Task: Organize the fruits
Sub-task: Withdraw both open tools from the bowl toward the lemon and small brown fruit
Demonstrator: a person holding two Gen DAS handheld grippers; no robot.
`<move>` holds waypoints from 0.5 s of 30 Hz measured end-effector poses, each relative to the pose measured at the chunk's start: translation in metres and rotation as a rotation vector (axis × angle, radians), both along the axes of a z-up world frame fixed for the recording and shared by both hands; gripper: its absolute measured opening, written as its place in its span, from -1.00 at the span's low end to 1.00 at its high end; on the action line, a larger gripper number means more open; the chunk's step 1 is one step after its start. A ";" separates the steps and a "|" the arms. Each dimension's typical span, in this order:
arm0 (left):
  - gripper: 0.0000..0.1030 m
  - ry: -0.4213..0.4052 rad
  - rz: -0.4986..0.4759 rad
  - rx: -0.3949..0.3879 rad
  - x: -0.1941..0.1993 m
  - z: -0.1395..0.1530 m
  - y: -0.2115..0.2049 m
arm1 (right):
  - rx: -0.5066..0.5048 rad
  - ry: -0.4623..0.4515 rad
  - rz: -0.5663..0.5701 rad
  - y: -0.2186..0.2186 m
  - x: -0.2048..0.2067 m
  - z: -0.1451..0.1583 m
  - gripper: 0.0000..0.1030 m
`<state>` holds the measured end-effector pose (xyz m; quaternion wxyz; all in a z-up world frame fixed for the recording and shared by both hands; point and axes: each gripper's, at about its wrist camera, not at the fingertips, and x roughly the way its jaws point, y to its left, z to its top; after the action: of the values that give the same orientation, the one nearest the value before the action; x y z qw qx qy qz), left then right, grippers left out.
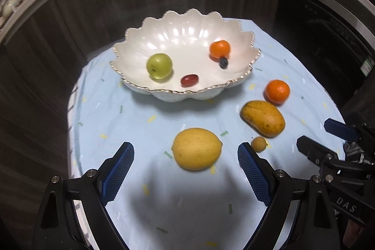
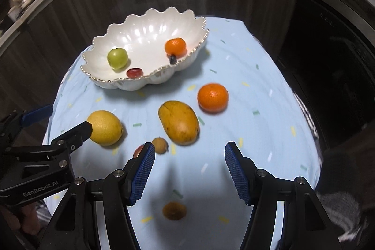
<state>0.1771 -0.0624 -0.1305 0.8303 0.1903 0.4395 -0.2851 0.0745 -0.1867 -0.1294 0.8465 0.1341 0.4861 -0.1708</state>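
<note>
A white scalloped bowl holds a green apple, a red grape, an orange and a blueberry. On the cloth lie a lemon, a mango, an orange and a small brown fruit. My left gripper is open, just short of the lemon. My right gripper is open and empty, near the mango.
A small orange-brown fruit lies between my right fingers near the front, and a reddish fruit peeks out behind the left pad. The light blue cloth covers a small table; dark wood panels stand behind it.
</note>
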 end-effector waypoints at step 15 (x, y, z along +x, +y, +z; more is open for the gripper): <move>0.76 0.039 -0.116 0.004 0.006 -0.027 -0.009 | 0.035 0.084 -0.103 0.014 -0.013 -0.022 0.22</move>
<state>0.1828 -0.0714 -0.1577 0.8033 0.2114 0.4444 -0.3354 0.0611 -0.1728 -0.1513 0.8130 0.1665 0.5165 -0.2111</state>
